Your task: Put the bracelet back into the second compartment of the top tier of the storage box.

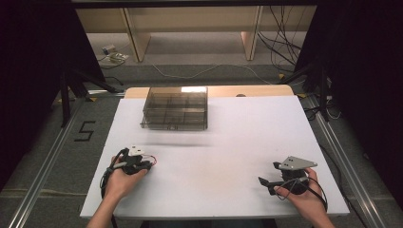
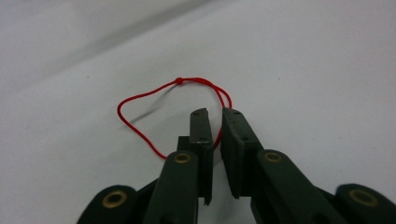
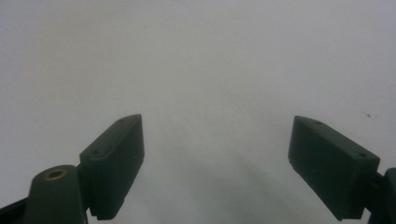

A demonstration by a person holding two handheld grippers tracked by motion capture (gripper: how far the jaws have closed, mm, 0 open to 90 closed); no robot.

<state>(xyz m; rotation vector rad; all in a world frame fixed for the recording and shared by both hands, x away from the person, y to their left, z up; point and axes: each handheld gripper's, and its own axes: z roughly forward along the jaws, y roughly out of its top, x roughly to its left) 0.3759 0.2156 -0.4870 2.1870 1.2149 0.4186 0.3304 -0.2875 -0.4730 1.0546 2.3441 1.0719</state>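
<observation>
Two claws rest low over the white bench (image 1: 214,142): the left claw (image 2: 215,122) pinches a red string loop (image 2: 140,100); the right claw (image 3: 217,154) gapes wide, holding nothing.

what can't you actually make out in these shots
- Compartment box, high view: small and tinted; what it holds cannot be told.
- Red string loop, left gripper view: the part running between the left gripper jaws is hidden by them. In the high view it is too small to trace.
- Right gripper, right gripper view: its jaws stand wide apart over the blurred white table; surface detail is lost.
</observation>
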